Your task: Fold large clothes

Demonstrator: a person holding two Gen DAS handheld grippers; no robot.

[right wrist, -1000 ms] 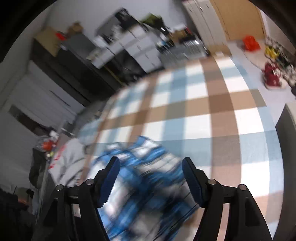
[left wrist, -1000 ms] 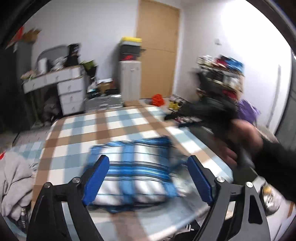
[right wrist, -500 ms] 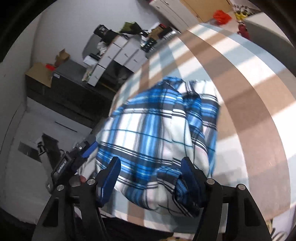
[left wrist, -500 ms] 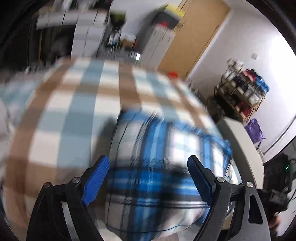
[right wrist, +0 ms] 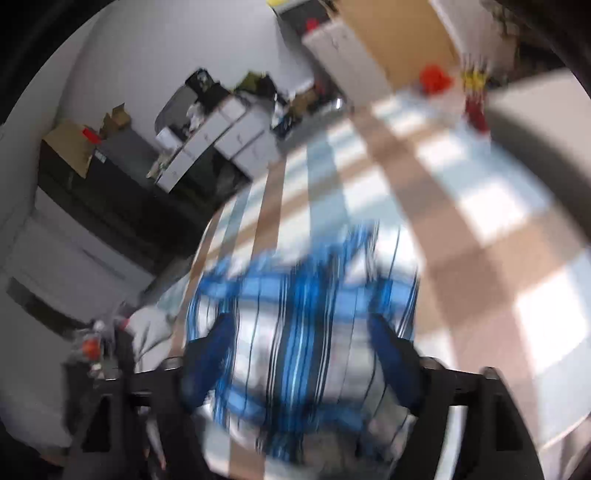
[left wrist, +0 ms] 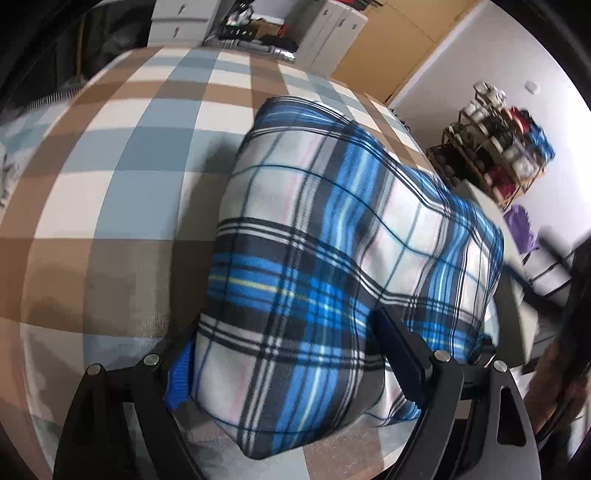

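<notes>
Here the left gripper (left wrist: pixel 288 354) sits low in the left wrist view, jaws wide apart, straddling the near end of the folded blue plaid garment (left wrist: pixel 332 266); its left finger is half hidden under the cloth edge, the right finger presses against the bundle's side, and I cannot tell that either pad truly clamps. The right gripper (right wrist: pixel 306 354), at bottom centre of its own blurred view, has jaws opening, with the plaid cloth lying between them and not pinched as far as the smear allows. The garment lies as a thick, compact rectangle on the brown, blue and white checked bedspread (left wrist: pixel 122 184), centre to lower right of the left view, near the bed's edge. Judgement: folding looks essentially done, layers stacked and edges roughly square; what seems left is squaring or pressing the bundle, or shifting it aside. Around: wooden door (left wrist: pixel 388 48) and white cabinets (left wrist: pixel 325 29) at top, a cluttered shelf rack (left wrist: pixel 506 147) at upper right, a purple item (left wrist: pixel 521 229) below it. A grey garment (right wrist: pixel 151 332) shows at lower left of the right view, possibly next. Nothing on the bedspread blocks the bundle; a person's hand (left wrist: pixel 550 380) crowds the lower right edge.
</notes>
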